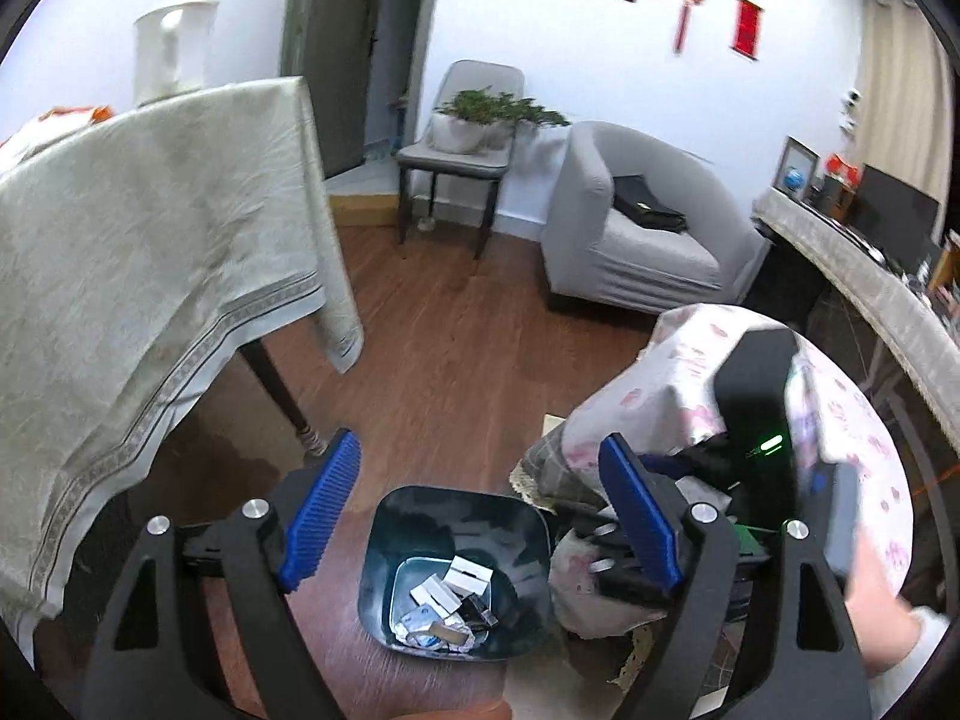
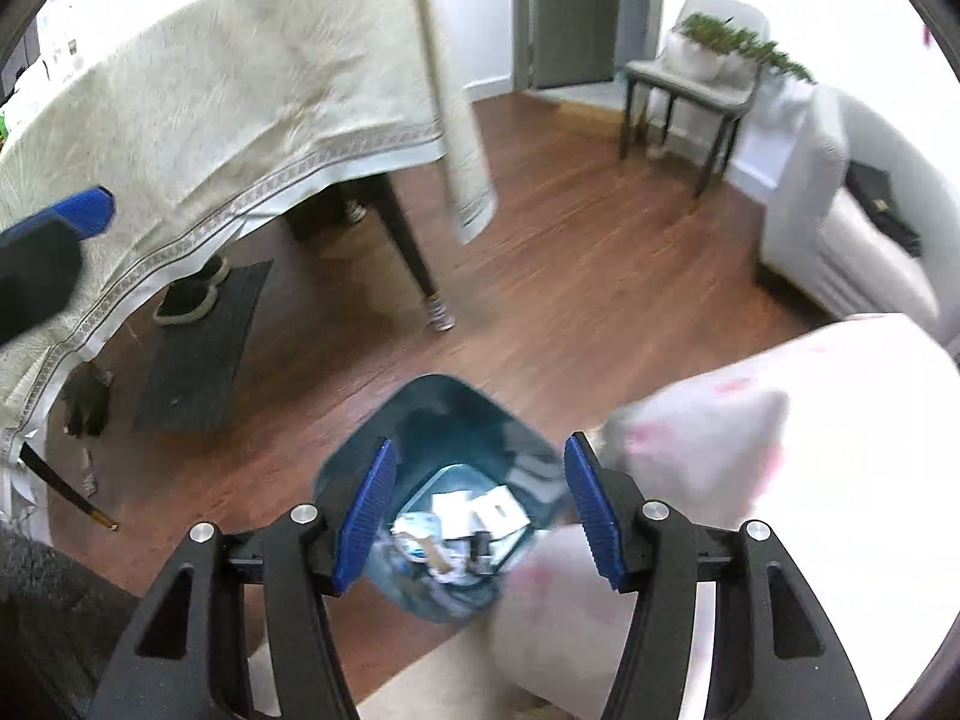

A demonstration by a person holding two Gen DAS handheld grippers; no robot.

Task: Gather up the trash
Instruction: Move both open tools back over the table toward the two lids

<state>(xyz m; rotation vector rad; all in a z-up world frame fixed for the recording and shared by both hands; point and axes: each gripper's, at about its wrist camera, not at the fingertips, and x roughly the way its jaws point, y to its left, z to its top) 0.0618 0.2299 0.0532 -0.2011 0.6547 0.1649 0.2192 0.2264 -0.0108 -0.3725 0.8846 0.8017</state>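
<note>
You had both the left hand-held gripper (image 1: 480,516) and the right hand-held gripper (image 2: 480,510) released and empty above the bin (image 1: 384,570), so further scraps dropped off-centre risked bouncing off its rim onto the floor (image 1: 456,348).

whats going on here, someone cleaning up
A person is collecting trash with a handheld gripper in each hand. Both the left gripper and the right gripper are open and empty, poised above a dark bin on the wooden floor. The bin already holds wrappers and small boxes. A table with a cream cloth stands on the left, and a pink-patterned cloth lies right of the bin.
</note>
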